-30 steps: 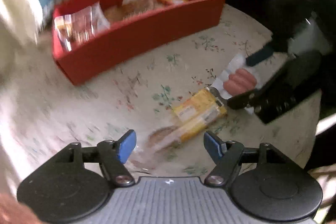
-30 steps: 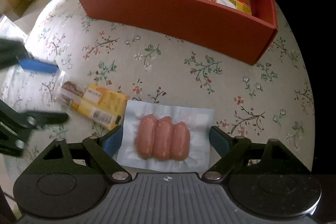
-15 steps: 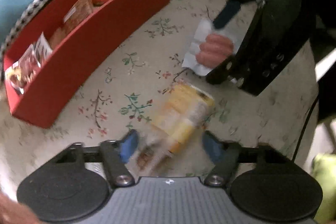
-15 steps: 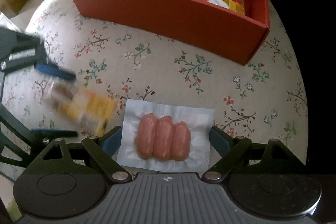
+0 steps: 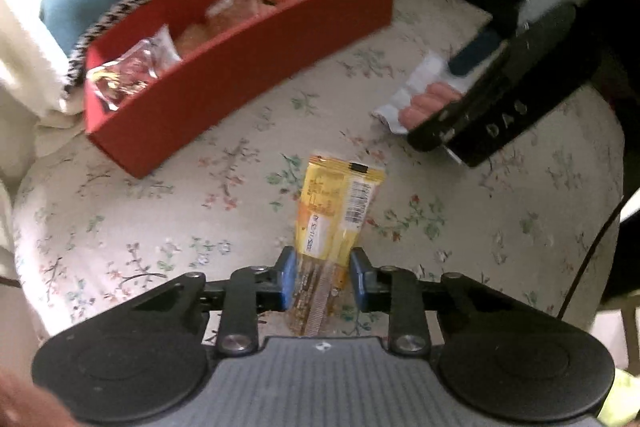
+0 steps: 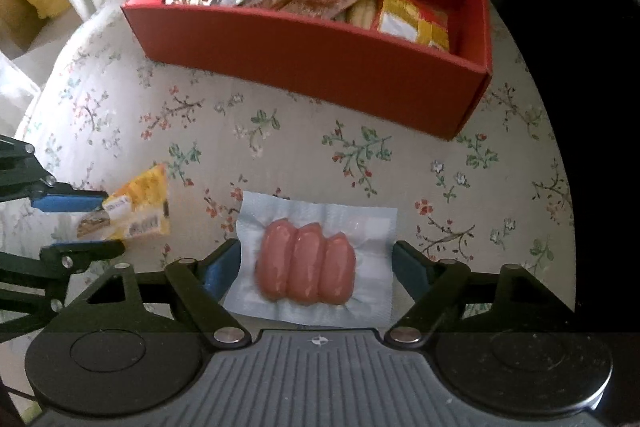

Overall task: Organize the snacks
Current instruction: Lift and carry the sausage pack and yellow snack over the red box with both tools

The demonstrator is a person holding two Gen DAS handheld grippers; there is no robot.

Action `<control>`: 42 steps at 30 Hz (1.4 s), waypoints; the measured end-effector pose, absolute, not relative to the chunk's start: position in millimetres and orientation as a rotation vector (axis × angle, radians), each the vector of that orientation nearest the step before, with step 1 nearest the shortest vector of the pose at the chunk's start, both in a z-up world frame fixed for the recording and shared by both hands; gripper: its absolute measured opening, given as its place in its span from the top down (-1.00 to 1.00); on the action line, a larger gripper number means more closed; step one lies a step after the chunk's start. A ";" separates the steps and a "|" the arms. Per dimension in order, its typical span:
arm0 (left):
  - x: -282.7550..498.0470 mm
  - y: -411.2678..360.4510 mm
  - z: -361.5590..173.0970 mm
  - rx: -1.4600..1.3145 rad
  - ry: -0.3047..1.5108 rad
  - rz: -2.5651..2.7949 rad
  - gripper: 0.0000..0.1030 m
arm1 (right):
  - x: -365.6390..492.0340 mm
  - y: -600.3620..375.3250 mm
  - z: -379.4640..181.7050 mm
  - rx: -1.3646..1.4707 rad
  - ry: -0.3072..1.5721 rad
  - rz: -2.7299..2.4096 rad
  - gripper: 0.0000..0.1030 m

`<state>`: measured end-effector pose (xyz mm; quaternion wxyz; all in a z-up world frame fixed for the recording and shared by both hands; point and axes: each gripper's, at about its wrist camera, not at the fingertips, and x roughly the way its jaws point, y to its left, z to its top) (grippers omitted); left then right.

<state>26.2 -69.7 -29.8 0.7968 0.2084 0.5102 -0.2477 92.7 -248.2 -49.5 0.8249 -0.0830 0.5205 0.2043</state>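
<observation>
Soft daylight, left view blurry, fisheye bend w/ dark corners.

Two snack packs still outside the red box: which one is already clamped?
The yellow snack pack, pinched by the left hand-held gripper. The sausage pack lies unclamped between the right's closing jaws.

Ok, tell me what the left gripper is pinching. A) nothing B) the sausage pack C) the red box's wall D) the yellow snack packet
D: the left gripper has its blue pads pressed against the near end of the yellow snack packet, well apart from the sausage pack.
</observation>
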 end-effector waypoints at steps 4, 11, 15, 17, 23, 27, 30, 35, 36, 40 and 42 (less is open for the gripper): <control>26.5 -63.4 -16.0 0.410 1.053 -0.489 0.59 | 90.0 -246.2 -38.1 -0.159 1.071 0.436 -0.62; 31.3 -54.0 -2.4 0.367 1.016 -0.447 0.62 | 89.1 -246.6 -24.5 -0.129 1.031 0.431 -0.60; 36.1 -51.3 6.3 0.356 0.992 -0.434 0.62 | 89.9 -249.2 -14.5 -0.107 1.001 0.427 -0.60; 39.3 -49.9 10.6 0.343 0.978 -0.426 0.62 | 90.9 -251.7 -9.1 -0.091 0.987 0.425 -0.60; 51.7 -47.9 23.6 0.313 0.935 -0.402 0.62 | 95.8 -256.9 5.0 -0.051 0.947 0.420 -0.60; 58.4 -48.6 31.8 0.299 0.904 -0.386 0.62 | 99.2 -259.3 13.7 -0.031 0.921 0.418 -0.60; 63.4 -49.7 36.8 0.288 0.885 -0.380 0.62 | 101.5 -260.0 17.9 -0.025 0.910 0.412 -0.60; 73.1 -52.8 44.0 0.273 0.856 -0.374 0.62 | 106.5 -258.8 23.9 -0.018 0.891 0.408 -0.60; 76.3 -53.4 45.2 0.265 0.853 -0.375 0.62 | 108.4 -258.2 24.9 -0.018 0.886 0.407 -0.60; 93.2 -58.6 49.7 0.257 0.836 -0.371 0.62 | 122.3 -255.2 33.3 -0.021 0.863 0.394 -0.60; 106.8 -59.4 52.0 0.236 0.828 -0.360 0.62 | 134.6 -253.1 38.6 -0.020 0.842 0.382 -0.60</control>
